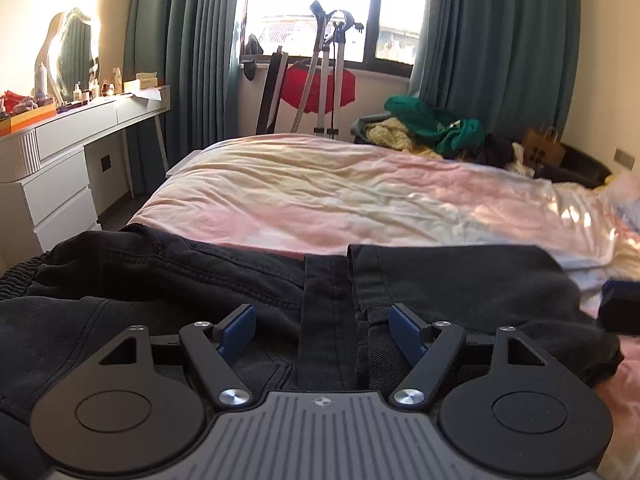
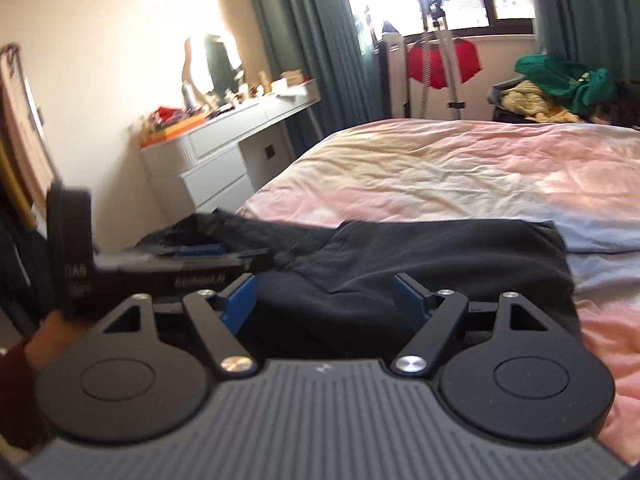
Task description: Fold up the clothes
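**A:** Trousers [image 1: 280, 276], black ones, lie across the near edge of the bed [image 1: 320, 184], and that's where we start. How are our fingers set?

**B:** Spread on both sides. The left gripper [image 1: 322, 330] has its blue pads [image 1: 236, 328] wide apart with nothing pinched, poised low over the middle of the cloth where a flat strip of fabric runs between them. The right gripper [image 2: 325, 300] is spread just as wide, its pads [image 2: 240, 300] clear of the fabric, over the smoother right half of the garment.

**A:** So we hold nothing at all?

**B:** Nothing. The cloth rests on the bed by its own weight.

**A:** Why does it lie that way?

**B:** We judge it's been laid out flat and doubled over, legs together: the gathered waistband [image 1: 20, 276] sits far left, the straight hem edge to the right. A flat spread on the pink bedcover gives us clean edges to take.

**A:** And the open jaws?

**B:** Likely ready for a fresh hold, one gripper per side, so a fold stays even.

**A:** Anything farther out?

**B:** A white dresser [image 1: 60, 168] on the left, and an unsorted clothes pile [image 1: 432, 128] at the far right beneath the curtains [image 1: 500, 40].
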`<state>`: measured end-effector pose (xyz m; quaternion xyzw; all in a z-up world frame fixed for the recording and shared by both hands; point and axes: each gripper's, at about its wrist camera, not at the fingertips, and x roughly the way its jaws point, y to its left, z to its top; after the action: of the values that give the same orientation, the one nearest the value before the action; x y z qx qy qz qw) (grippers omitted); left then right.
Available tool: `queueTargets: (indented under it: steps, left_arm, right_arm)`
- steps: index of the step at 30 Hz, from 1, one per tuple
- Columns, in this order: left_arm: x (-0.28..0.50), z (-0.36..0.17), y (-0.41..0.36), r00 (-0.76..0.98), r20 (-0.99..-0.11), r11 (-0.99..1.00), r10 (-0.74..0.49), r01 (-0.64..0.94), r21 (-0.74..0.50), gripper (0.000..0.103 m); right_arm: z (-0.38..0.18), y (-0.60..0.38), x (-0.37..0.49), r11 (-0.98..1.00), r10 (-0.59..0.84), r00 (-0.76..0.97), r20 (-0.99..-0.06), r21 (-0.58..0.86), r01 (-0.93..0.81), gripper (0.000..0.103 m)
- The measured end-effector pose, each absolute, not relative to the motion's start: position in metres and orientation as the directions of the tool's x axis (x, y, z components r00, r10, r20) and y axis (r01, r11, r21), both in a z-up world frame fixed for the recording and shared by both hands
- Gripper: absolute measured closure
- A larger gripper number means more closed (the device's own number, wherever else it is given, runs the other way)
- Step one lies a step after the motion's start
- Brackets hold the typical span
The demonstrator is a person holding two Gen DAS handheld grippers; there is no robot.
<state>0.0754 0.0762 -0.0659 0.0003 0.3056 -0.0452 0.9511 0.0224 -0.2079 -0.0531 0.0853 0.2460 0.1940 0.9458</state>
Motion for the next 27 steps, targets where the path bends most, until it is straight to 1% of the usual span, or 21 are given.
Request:
queueTargets:
  steps: [4,5,7,8,10,13,17,19,23,27]
  left_arm:
    - [0.081,-0.081,0.078,0.764,-0.645,0.999,-0.030,0.039,0.000,0.026]
    - [0.082,-0.084,0.079,0.758,-0.652,1.000,-0.016,0.029,0.010,0.026]
    - [0.087,-0.088,0.079,0.744,-0.668,0.999,0.008,0.017,0.031,0.027]
    - [0.087,-0.088,0.079,0.745,-0.667,0.999,0.010,0.018,0.035,0.027]
    - [0.086,-0.086,0.080,0.752,-0.660,0.999,0.001,0.025,0.030,0.027]
    - [0.087,-0.076,0.085,0.764,-0.645,0.999,-0.029,0.038,0.000,0.027]
    - [0.097,-0.058,0.089,0.779,-0.620,0.996,-0.092,0.066,-0.065,0.026]
    - [0.109,-0.049,0.089,0.781,-0.606,0.988,-0.150,0.100,-0.115,0.024]
    - [0.138,-0.045,0.093,0.752,-0.600,0.959,-0.271,0.155,-0.239,0.022]
    - [0.168,-0.064,0.095,0.687,-0.603,0.902,-0.406,0.198,-0.383,0.022]
  right_arm:
    - [-0.077,-0.223,0.056,0.978,0.199,0.817,-0.542,0.165,-0.129,0.026]
    - [-0.090,-0.226,0.067,0.982,0.177,0.792,-0.584,0.163,-0.100,0.026]
    - [-0.118,-0.235,0.085,0.973,0.176,0.737,-0.653,0.228,-0.031,0.026]
    - [-0.131,-0.239,0.091,0.961,0.189,0.715,-0.673,0.276,0.006,0.026]
    - [-0.142,-0.237,0.092,0.958,0.182,0.708,-0.682,0.286,0.030,0.026]
    - [-0.141,-0.228,0.088,0.968,0.150,0.711,-0.687,0.250,0.037,0.025]
    - [-0.135,-0.233,0.082,0.962,0.162,0.718,-0.677,0.270,0.038,0.026]
    - [-0.132,-0.237,0.081,0.956,0.167,0.722,-0.672,0.288,0.047,0.026]
    - [-0.129,-0.242,0.081,0.944,0.174,0.730,-0.661,0.322,0.066,0.026]
    - [-0.129,-0.248,0.081,0.927,0.181,0.740,-0.647,0.363,0.091,0.026]
